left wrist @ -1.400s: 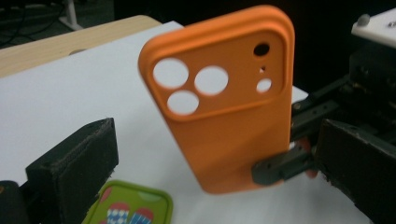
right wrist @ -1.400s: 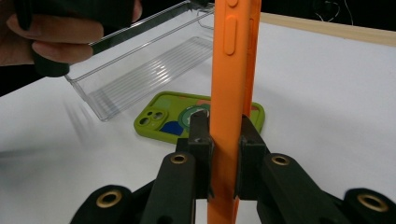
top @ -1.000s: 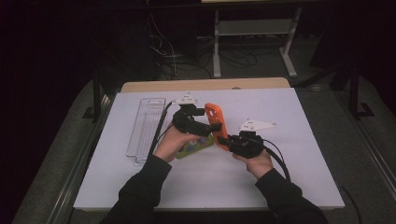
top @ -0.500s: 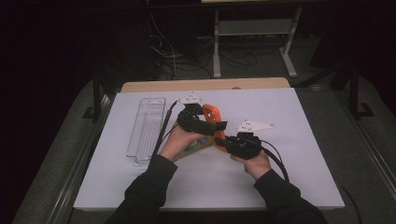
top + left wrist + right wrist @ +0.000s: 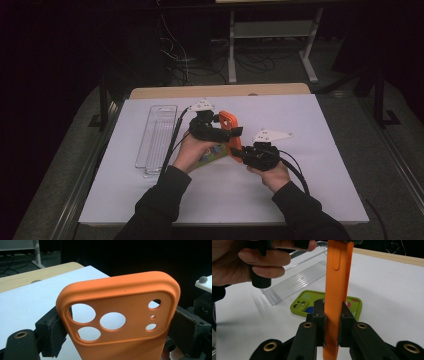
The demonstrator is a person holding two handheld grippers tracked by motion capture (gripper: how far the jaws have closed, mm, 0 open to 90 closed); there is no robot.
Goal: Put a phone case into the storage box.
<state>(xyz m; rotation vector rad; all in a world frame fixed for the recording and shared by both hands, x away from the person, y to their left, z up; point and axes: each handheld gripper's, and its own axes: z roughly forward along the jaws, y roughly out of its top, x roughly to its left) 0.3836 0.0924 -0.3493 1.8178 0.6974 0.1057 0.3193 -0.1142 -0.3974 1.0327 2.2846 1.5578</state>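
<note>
We note an orange case (image 5: 230,131) held upright above the white surface (image 5: 320,165), between the two grippers. The right gripper (image 5: 332,322) is clamped on its lower end, pads pressed flat on both faces. The left gripper (image 5: 117,327) straddles the camera end with its jaws wide; they have just been closing, the case between them, and the left pad (image 5: 56,335) appears to touch the rim while the far pad stands just beside it, so we do not count it as a grip yet. The case looks light, thin and rubbery: it should flex and twist if taken by one end alone, and the matte skin should give good friction. We judge the long side edges or the solid rim beside the lens cut-outs to be the best hold. A green case (image 5: 312,303) lies flat below, near a clear tray (image 5: 155,135). No brand, label or writing is readable on anything.
</note>
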